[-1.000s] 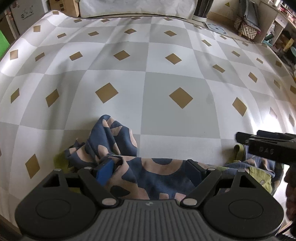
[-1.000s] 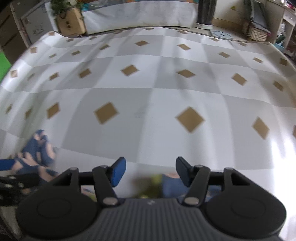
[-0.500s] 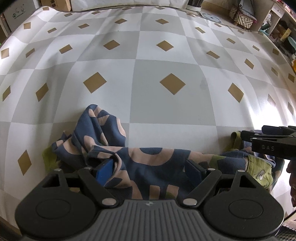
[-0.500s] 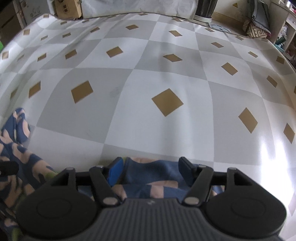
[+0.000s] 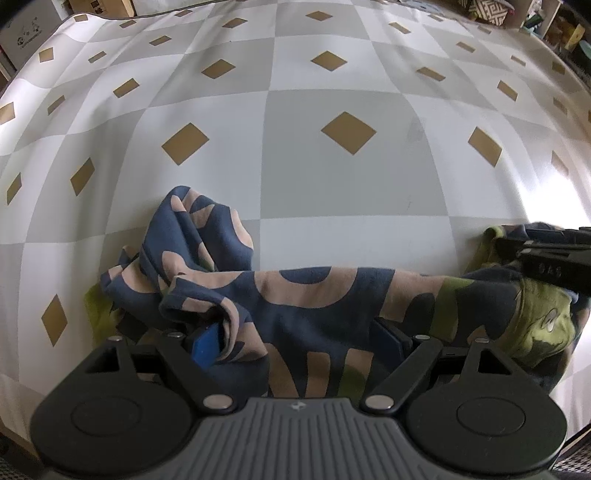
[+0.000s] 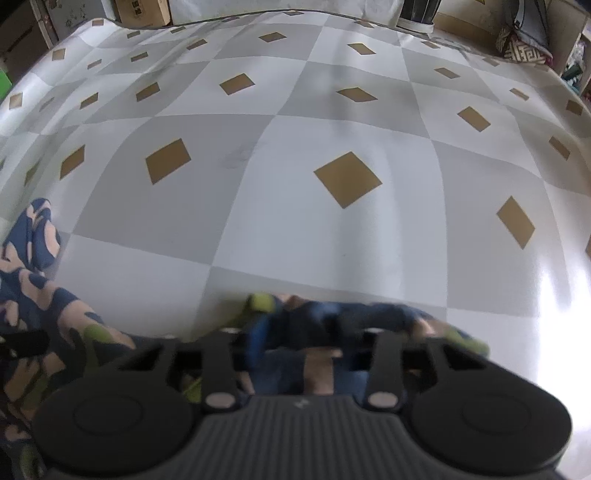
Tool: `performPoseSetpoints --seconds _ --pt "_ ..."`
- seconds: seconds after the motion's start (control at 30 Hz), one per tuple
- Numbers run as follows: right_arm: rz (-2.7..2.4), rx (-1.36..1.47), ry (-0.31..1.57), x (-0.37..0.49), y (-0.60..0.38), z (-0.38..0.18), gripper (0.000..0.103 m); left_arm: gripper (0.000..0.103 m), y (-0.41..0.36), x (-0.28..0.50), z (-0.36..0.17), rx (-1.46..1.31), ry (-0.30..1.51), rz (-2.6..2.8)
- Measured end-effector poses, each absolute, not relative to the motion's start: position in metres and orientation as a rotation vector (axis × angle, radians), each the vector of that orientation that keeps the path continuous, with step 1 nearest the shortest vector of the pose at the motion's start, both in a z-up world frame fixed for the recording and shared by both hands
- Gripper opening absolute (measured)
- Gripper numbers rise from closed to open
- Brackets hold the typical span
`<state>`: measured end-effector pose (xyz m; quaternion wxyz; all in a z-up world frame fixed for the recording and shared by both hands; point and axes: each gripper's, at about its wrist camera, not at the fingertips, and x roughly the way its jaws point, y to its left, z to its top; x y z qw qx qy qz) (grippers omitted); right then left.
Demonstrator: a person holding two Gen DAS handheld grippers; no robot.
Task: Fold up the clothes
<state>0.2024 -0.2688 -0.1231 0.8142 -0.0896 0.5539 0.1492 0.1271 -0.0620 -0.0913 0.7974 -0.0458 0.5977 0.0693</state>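
The garment [image 5: 314, 299], a navy piece of clothing printed with tan arcs and patches of olive green, lies crumpled along the near edge of the worktop [image 5: 351, 184], which is covered in a grey-and-white checked cloth with gold diamonds. In the left wrist view one bunched end rises in a fold toward the left, and a stretched band of the fabric runs rightward to a green-printed lump at the far right.

The left gripper [image 5: 299, 341] sits low over the middle of that band. Its jaws are wide apart, with the cloth draped across the gap; the blue left pad [image 5: 207, 345] pokes out from under a rolled hem, and the right pad [image 5: 386, 341] is partly buried in the fabric. Neither pad presses on the cloth from both sides.

The right gripper [image 5: 546, 254] shows at the right edge of that same view as a dark bar lying on top of the green end of the garment. In its own view [image 6: 303, 343] the fingers stand closer to each other than the left gripper's, with a wad of navy, tan and green fabric [image 6: 332, 314] between and around them. That area is blurred, so I cannot tell whether the jaws are clamped on the cloth or only set around it.

The rest of the garment trails off to the left edge of the right wrist view.

Beyond the worktop's far edge stand cardboard boxes [image 6: 142, 11] and a patterned basket [image 6: 524, 50].
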Motion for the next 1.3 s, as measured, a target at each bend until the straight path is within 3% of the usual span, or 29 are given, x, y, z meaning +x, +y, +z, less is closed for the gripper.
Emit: performPoseSetpoints --seconds 0.1,0.5,0.67,0.83,0.93,1.3 --pt "0.298 -0.128 1.168 0.205 -0.275 -0.119 0.015 0.084 -0.063 0.127 -0.095 -0.079 1.297 0.157" --pt "0.14 0.128 0.862 0.211 -0.314 -0.058 0.004 0.084 -0.06 0.127 -0.113 -0.063 1.359 0.199" --pt "0.115 0.184 0.903 0.219 -0.331 -0.058 0.012 0.084 -0.058 0.128 -0.113 -0.078 1.357 0.205" --pt "0.21 0.172 1.029 0.22 -0.323 -0.073 0.039 0.084 -0.056 0.13 -0.115 -0.088 1.36 0.215" --pt "0.237 0.096 1.061 0.214 -0.311 -0.08 0.047 0.084 -0.052 0.129 -0.117 -0.092 1.363 0.229" --pt "0.273 -0.056 1.072 0.21 -0.275 -0.101 0.054 0.084 -0.047 0.124 -0.122 -0.103 1.373 0.244"
